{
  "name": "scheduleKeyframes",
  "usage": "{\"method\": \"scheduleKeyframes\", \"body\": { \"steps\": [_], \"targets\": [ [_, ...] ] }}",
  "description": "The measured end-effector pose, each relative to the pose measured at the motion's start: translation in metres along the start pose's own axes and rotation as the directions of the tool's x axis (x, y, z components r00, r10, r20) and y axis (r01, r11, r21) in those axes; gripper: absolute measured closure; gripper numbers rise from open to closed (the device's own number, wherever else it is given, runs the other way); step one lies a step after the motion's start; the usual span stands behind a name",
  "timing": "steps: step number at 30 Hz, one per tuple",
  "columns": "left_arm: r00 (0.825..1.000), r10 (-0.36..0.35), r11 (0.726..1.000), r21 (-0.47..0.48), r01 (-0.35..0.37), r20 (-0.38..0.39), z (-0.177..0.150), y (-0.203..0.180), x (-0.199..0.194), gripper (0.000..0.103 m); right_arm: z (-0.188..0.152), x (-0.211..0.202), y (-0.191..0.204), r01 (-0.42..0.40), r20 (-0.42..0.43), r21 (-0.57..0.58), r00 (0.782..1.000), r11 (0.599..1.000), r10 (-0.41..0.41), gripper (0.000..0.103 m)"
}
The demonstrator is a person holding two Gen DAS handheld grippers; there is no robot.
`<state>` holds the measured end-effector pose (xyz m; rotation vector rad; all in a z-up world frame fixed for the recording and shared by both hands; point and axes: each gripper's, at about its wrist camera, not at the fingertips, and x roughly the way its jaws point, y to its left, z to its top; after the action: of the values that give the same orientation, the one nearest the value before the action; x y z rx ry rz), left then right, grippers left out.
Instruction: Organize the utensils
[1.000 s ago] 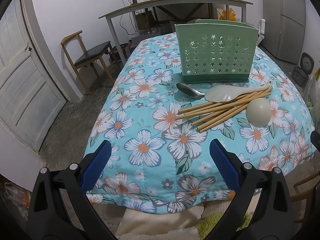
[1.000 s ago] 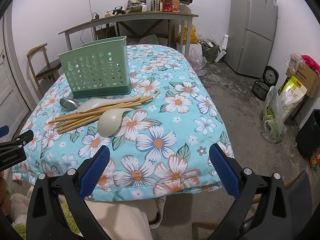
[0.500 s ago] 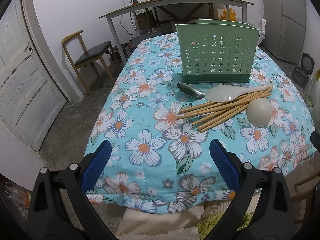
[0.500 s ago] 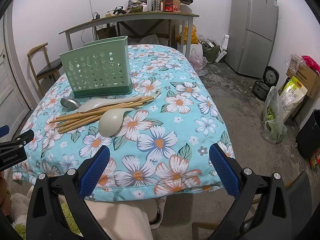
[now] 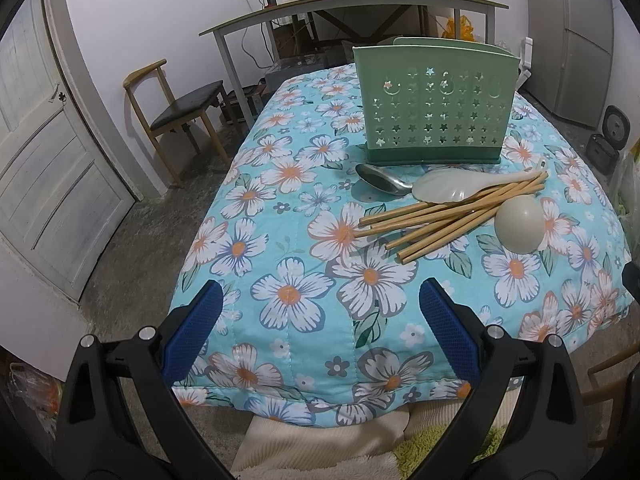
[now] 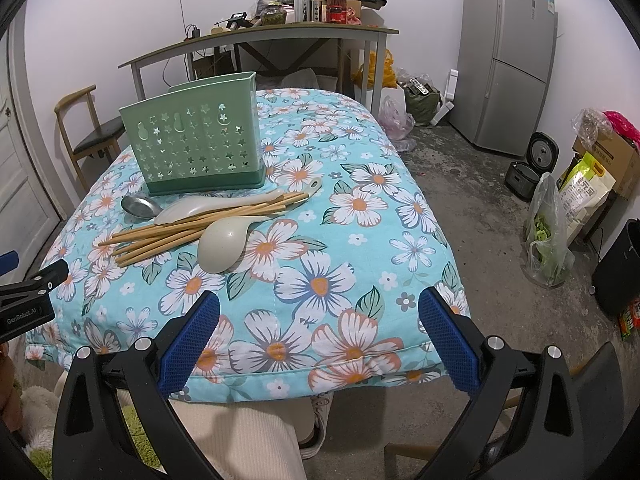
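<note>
A green perforated utensil holder [image 5: 436,104] [image 6: 200,146] stands upright on the flowered tablecloth. In front of it lie a metal spoon [image 5: 380,180] [image 6: 140,206], a pale flat rice paddle [image 5: 452,188] [image 6: 216,206], several bamboo chopsticks [image 5: 440,220] [image 6: 192,226] and a pale ladle bowl-down [image 5: 519,224] [image 6: 222,246]. My left gripper [image 5: 320,332] is open and empty, over the table's near edge, well short of the utensils. My right gripper [image 6: 318,338] is open and empty at the near edge, right of the pile.
The flowered table [image 5: 304,264] [image 6: 360,248] drops off at its near edge. A wooden chair [image 5: 176,112] and a door [image 5: 48,152] are left. A cluttered desk [image 6: 260,36] stands behind, a fridge [image 6: 508,56] and bags [image 6: 548,232] right.
Both views have edged slightly closer to the table. Nothing on the table has moved; both grippers stay open.
</note>
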<state>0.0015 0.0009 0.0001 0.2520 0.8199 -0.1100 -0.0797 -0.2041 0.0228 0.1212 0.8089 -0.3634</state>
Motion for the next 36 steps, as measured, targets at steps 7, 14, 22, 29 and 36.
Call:
{"method": "scheduleKeyframes", "body": {
  "steps": [7,14,22,29,36],
  "targets": [
    [1.0,0.0,1.0,-0.002,0.0,-0.007,-0.002,0.006,0.004,0.008,0.0,0.0,0.0,0.0,0.001,-0.001,1.0,1.0,0.0,0.006],
    [1.0,0.004,1.0,-0.002,-0.004,-0.018,-0.004,0.004,0.009,0.008,0.0,0.0,0.0,-0.001,0.001,-0.001,1.0,1.0,0.001,0.006],
    [1.0,0.007,1.0,-0.004,-0.007,-0.027,-0.004,0.004,0.01,0.008,-0.001,0.001,-0.001,-0.001,0.0,-0.001,1.0,1.0,0.001,0.006],
    [0.999,0.01,1.0,-0.005,-0.01,-0.034,-0.003,0.004,0.012,0.008,0.0,0.002,0.005,-0.002,-0.002,-0.002,1.0,1.0,0.002,0.006],
    [0.998,0.005,1.0,-0.008,-0.006,-0.064,-0.001,0.005,0.024,0.008,0.004,0.012,0.012,-0.016,-0.023,-0.006,1.0,1.0,0.016,0.006]
  ]
}}
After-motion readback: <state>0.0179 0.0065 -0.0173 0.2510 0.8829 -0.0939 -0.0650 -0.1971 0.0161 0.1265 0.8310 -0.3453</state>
